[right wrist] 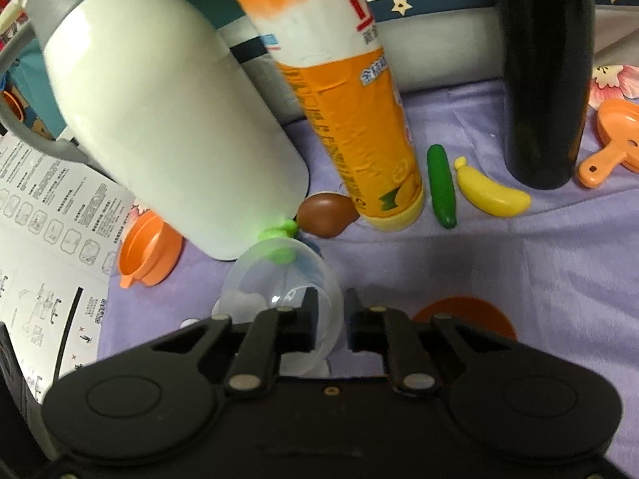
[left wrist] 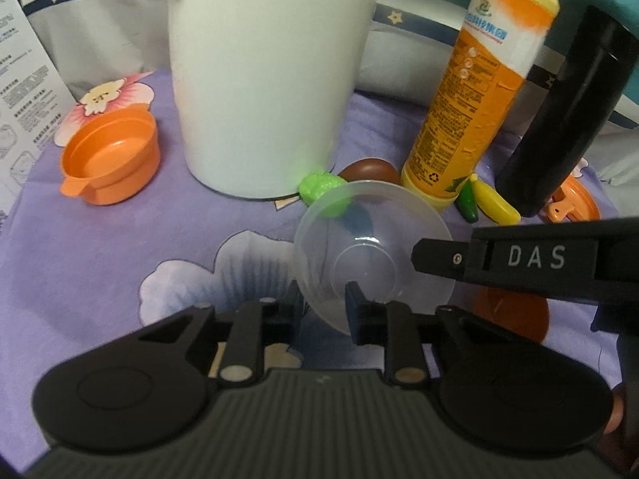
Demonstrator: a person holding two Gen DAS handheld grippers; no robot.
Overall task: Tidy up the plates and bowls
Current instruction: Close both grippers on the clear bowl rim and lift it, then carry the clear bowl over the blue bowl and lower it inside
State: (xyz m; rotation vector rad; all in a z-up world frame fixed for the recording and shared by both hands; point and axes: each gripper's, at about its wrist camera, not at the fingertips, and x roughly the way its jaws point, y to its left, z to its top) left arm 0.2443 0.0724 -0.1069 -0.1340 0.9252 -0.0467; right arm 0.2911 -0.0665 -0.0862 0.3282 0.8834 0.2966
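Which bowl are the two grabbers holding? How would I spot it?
Find the tall white flask standing on the purple cloth. Just in front of its base, by a small green toy, sits the clear bowl, with both sets of jaws closed on its rim. It is the only see-through dish; the other bowl, to the left, is solid orange.

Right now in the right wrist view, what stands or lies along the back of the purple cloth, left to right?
Tilted white thermos jug → brown toy egg → orange-labelled yellow bottle → green toy cucumber → yellow toy banana → black bottle → orange plastic strainer.
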